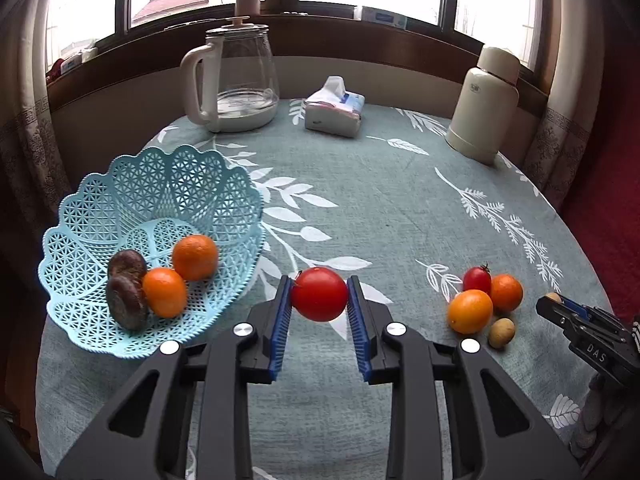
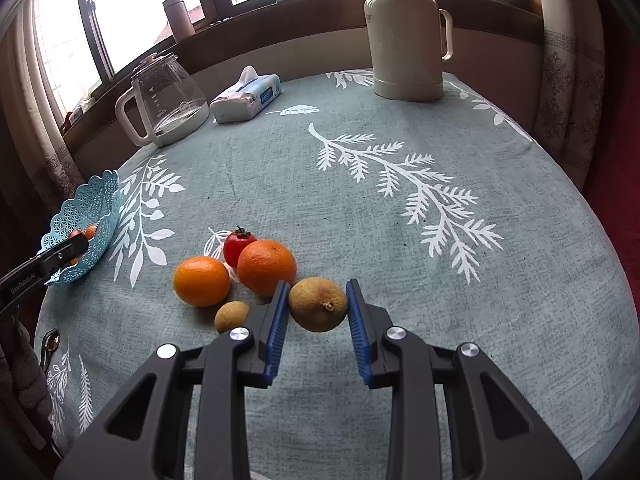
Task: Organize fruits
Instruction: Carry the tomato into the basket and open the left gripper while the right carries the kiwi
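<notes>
Left tongs point(image 1: 319, 295): clenched on a large red tomato point(image 1: 319, 294), both blue pads pressed against its sides. The tomato sits just right of the blue lattice basket point(image 1: 100, 208), which stands at the left edge of the worktop point(image 1: 400, 200).

Basket contents: two oranges point(image 1: 195, 257) and two dark brown fruits point(image 1: 127, 266), grouped at the near side and touching one another.

Right tongs point(image 2: 318, 305): grasping a brown-skinned round fruit point(image 2: 318, 304), with each pad against one flank.

Just left of that fruit on the teal leaf-print cloth lies a loose cluster: two more oranges point(image 2: 202, 281), a small red tomato point(image 2: 236, 246) with a dark stem behind them, and a small brown fruit point(image 2: 231, 317) in front of them. The cluster is well apart from the basket.

Far edge of the worktop, left to right: a glass kettle point(image 1: 236, 80), a tissue pack point(image 1: 334, 110) and a cream thermos point(image 1: 484, 104).
</notes>
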Action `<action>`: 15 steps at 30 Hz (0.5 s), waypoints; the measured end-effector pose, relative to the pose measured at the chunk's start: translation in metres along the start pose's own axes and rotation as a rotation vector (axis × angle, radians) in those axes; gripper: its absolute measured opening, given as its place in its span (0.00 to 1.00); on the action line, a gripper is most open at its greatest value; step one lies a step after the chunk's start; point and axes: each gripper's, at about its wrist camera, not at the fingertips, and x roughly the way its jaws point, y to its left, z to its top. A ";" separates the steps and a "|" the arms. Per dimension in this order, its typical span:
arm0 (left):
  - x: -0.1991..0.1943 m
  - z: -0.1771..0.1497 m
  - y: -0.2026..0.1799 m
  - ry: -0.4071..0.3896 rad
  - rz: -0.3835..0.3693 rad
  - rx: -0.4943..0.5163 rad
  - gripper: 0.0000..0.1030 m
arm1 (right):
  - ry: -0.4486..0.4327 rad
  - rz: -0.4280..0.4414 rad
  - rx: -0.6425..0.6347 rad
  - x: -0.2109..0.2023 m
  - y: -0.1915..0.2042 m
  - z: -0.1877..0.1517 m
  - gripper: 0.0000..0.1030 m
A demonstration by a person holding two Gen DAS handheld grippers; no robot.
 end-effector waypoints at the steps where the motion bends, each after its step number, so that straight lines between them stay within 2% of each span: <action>1: -0.002 0.002 0.007 -0.007 0.009 -0.011 0.28 | 0.000 0.001 -0.001 0.000 0.002 0.000 0.28; 15: -0.019 0.016 0.102 -0.069 0.150 -0.171 0.28 | 0.000 0.013 -0.033 0.001 0.027 0.003 0.28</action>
